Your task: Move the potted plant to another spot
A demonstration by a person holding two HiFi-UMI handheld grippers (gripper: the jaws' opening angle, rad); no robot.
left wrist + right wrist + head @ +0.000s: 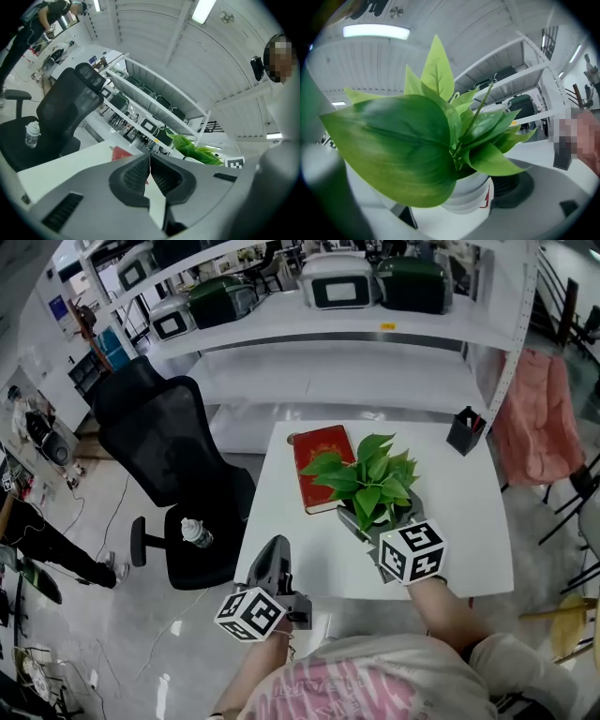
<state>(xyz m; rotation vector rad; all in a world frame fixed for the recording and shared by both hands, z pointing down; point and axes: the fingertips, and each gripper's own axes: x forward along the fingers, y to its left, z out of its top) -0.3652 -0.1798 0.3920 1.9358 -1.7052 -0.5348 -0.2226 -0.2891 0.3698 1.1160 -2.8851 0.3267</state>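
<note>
Potted plant (370,479) sits near the tabletop's (459,521) near edge, just beside a red book (319,465). Its white pot is clasped between the wide-spread jaws of the right hand-held gripper (380,532), apparently ready for carrying. The left hand-held gripper (273,549), jaws pressed together and empty, hangs off the near-left corner. Around the white tabletop are a grey floor, a black office chair (164,442) and shelving (328,329).

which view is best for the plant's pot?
Right gripper view. The white pot fills the lower middle of the frame, close up, its side wall clear below the leaves. The head view looks down on the leaves, which hide the pot. The left gripper view catches only a few leaves, no pot.
</note>
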